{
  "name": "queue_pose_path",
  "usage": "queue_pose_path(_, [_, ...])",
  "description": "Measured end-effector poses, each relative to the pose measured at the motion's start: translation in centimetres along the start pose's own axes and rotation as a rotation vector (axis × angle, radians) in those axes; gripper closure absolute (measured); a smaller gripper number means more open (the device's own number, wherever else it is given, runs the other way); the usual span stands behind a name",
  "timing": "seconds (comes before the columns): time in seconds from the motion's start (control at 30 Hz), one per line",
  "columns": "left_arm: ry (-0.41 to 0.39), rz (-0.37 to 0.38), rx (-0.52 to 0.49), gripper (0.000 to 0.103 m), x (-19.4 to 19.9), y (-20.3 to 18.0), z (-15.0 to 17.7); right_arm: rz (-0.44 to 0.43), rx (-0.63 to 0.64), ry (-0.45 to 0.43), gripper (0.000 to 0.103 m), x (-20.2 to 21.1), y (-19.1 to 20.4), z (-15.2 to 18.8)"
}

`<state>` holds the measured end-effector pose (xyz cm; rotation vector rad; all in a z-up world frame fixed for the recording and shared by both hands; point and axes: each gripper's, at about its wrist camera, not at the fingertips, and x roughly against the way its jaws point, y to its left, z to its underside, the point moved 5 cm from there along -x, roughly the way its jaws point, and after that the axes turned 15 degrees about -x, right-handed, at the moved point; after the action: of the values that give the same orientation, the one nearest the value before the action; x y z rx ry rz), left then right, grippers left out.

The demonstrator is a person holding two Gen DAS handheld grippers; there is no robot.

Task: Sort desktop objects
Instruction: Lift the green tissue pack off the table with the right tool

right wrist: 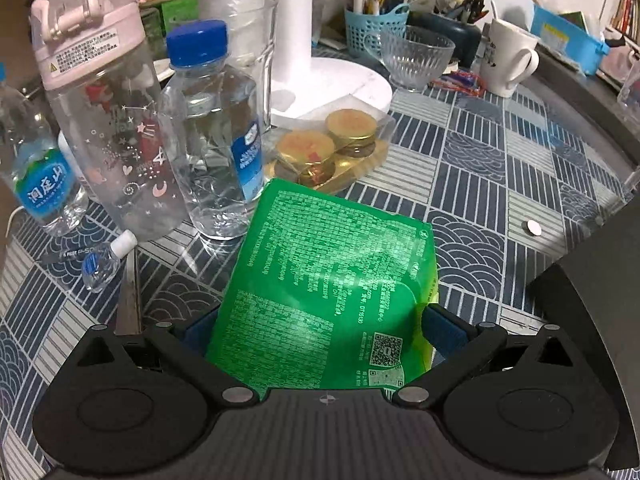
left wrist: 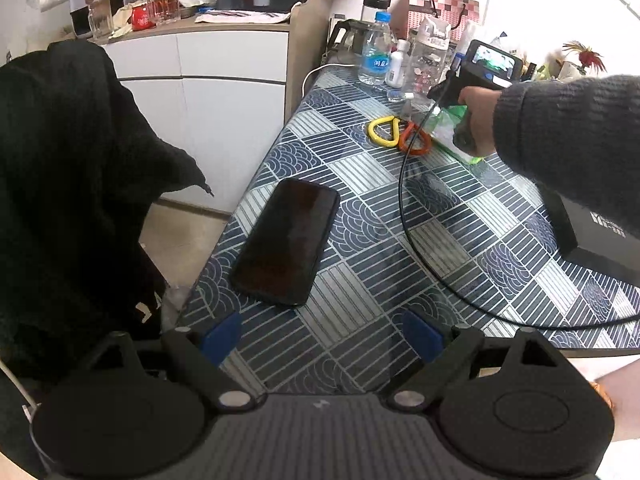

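Right gripper (right wrist: 320, 320) clamped on a green packet (right wrist: 320, 280), blue pads pressed to both its sides, packet tilted up off the patterned tablecloth (right wrist: 500, 168). Seen from the left wrist view too: packet (left wrist: 452, 128) hanging below the gripping hand (left wrist: 478, 120), just past the scissors (left wrist: 400, 132) with yellow and orange handles.

Left gripper (left wrist: 320, 338) spread wide, nothing between its pads, hovering low over the near table edge. Black phone (left wrist: 286, 240) lying flat just ahead, screen up, well clear of everything else.

Big to small around the packet: pink-lidded bottle (right wrist: 104, 136) leaning at far left, blue-capped water bottle (right wrist: 212, 140) right beside the packet's upper corner, clear box of gold-lidded jars (right wrist: 332, 148) just beyond its top edge, tiny vial (right wrist: 104, 264) lying down at left, coin (right wrist: 534, 227) off to the right.

Judging the carry: soft packet, so likely to sag or slip. Best kept level, grip held firm but not crushing. Swing wide of the water bottle, since a nudge there could topple it into the taller one. Where the packet belongs: not settled from these views.
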<state>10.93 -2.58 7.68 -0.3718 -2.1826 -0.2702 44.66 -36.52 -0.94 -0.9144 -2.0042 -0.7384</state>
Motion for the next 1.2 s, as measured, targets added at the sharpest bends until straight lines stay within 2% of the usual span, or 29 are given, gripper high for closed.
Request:
queue_pose_path(0.1, [-0.017,0.010,-0.007,0.000,0.7,-0.4,-0.1,0.026,0.058,-0.039,0.000,-0.2,0.1,0.3])
queue_pose_path(0.2, [-0.031,0.018,-0.022,0.000,1.5,-1.0,-0.2,0.008,0.056,-0.014,0.000,-0.3,-1.4,0.5])
queue_pose_path(0.3, [-0.038,0.031,-0.034,0.000,2.3,-1.8,-0.2,-0.038,0.038,0.072,0.000,-0.4,-2.9,1.2])
queue_pose_path(0.33, [-0.041,0.036,-0.038,0.000,2.6,-2.1,-0.2,-0.068,-0.008,0.139,0.000,-0.7,-3.7,1.6])
queue_pose_path(0.4, [-0.045,0.041,-0.048,0.000,3.2,-2.5,-0.2,-0.072,-0.002,0.156,0.000,-0.4,-4.4,2.0])
queue_pose_path(0.43, [-0.047,0.041,-0.055,0.000,3.5,-2.7,-0.2,-0.078,0.024,0.157,0.004,-0.2,-4.5,2.3])
queue_pose_path(0.7, [-0.061,0.026,-0.082,0.000,5.6,-3.4,0.0,-0.108,0.181,0.108,0.032,3.0,-5.0,4.3])
queue_pose_path(0.93, [-0.078,0.013,-0.113,0.000,7.9,-4.4,0.4,-0.124,0.317,0.039,0.035,7.3,-5.9,6.4])
queue_pose_path(1.2, [-0.096,0.025,-0.149,0.000,10.6,-6.2,1.3,-0.164,0.314,0.008,0.035,12.2,-7.6,6.6])
